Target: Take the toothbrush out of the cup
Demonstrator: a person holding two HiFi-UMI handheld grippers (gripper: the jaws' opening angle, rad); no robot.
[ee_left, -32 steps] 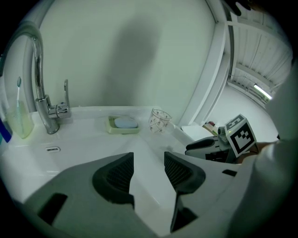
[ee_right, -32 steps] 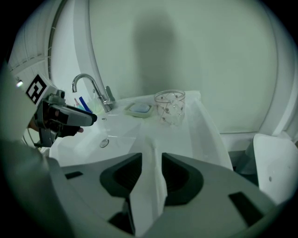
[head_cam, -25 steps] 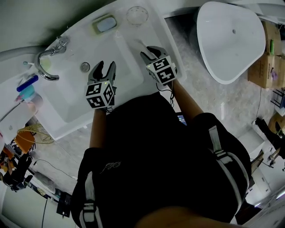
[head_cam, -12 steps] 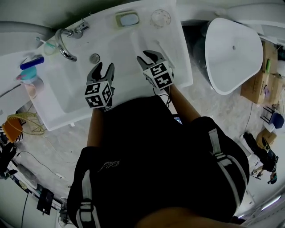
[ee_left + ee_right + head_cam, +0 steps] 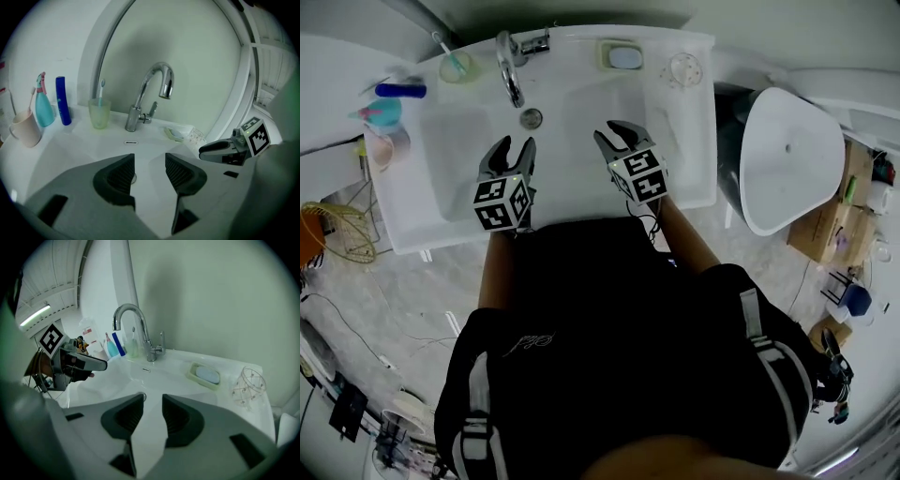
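Observation:
A pale green cup [image 5: 99, 113] stands on the sink ledge left of the faucet, with a toothbrush [image 5: 101, 91] upright inside it. In the head view the cup [image 5: 455, 64] is at the sink's back left corner. My left gripper [image 5: 508, 150] hovers over the basin, open and empty, well short of the cup. The right gripper [image 5: 619, 136] hangs beside it over the basin's right half, also open with nothing between its pads. In the right gripper view the cup [image 5: 133, 347] is partly hidden behind the faucet.
A chrome faucet [image 5: 508, 70] arches over the basin and drain [image 5: 531, 118]. A soap dish [image 5: 625, 56] and a clear glass dish [image 5: 684, 68] sit at the back right. A blue bottle [image 5: 62, 101], a teal spray bottle [image 5: 43, 108] and a pink mug [image 5: 26, 129] stand left of the cup.
The head view has swung round, so the sink now lies square across the top. Both grippers stay open over the basin, side by side.

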